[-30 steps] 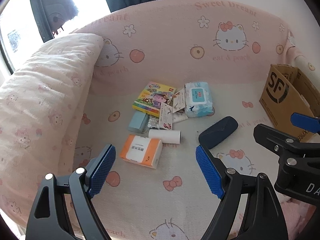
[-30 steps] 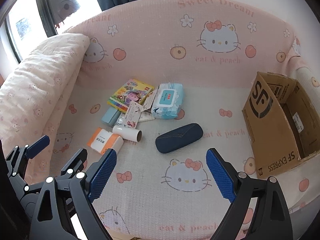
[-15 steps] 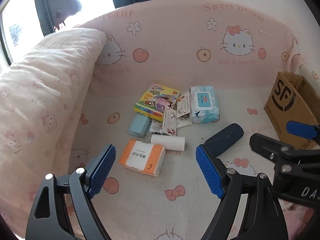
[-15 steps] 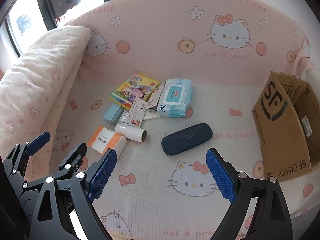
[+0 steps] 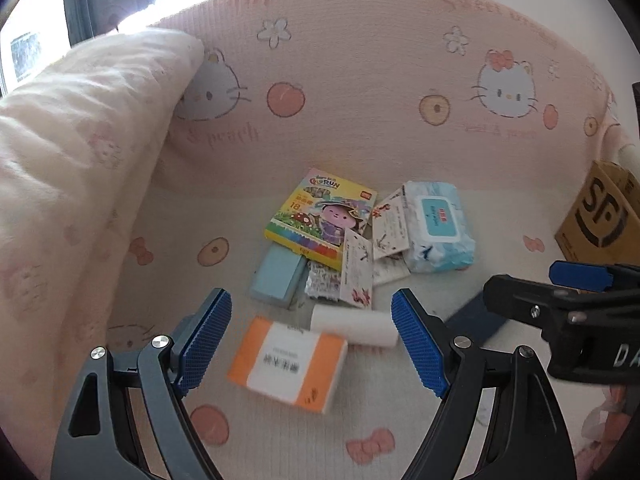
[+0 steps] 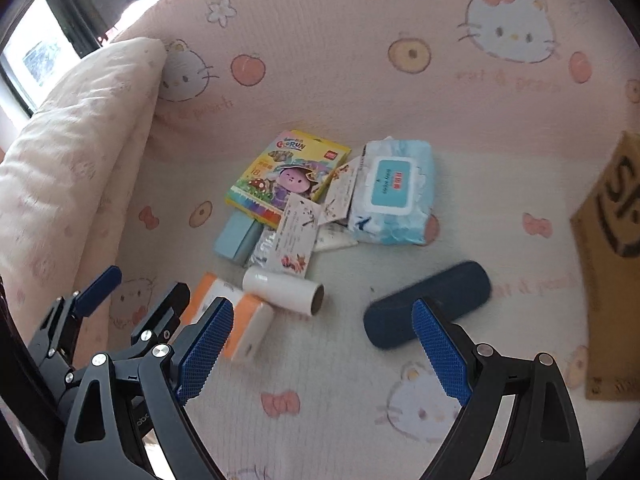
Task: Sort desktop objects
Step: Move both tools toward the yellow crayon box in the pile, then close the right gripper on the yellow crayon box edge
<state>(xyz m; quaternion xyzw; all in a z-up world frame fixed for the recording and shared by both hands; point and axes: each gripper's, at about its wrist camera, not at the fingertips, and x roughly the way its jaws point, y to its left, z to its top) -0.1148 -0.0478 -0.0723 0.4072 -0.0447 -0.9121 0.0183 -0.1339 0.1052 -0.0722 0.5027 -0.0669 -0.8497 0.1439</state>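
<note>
A cluster lies on the pink printed sofa cover: a yellow crayon box (image 5: 320, 216) (image 6: 286, 178), a blue wet-wipes pack (image 5: 438, 226) (image 6: 394, 194), a light blue box (image 5: 278, 276) (image 6: 236, 238), paper cards (image 6: 296, 238), a white roll (image 5: 354, 326) (image 6: 282, 290), an orange-and-white tissue pack (image 5: 286, 364) (image 6: 240, 320) and a dark blue glasses case (image 6: 430, 308) (image 5: 476, 322). My left gripper (image 5: 310, 340) hangs open just above the tissue pack. My right gripper (image 6: 322, 352) is open, between the tissue pack and the glasses case, holding nothing.
A brown SF cardboard box (image 5: 604, 216) (image 6: 612, 248) stands at the right. A pale pillow (image 5: 72, 152) (image 6: 68, 168) leans along the left side. The sofa back (image 5: 380, 80) rises behind the cluster. Bare cover lies in front of the objects.
Both grippers have moved forward and down toward the cluster, so the objects look larger. The left one now frames the tissue pack. Both stay open.
</note>
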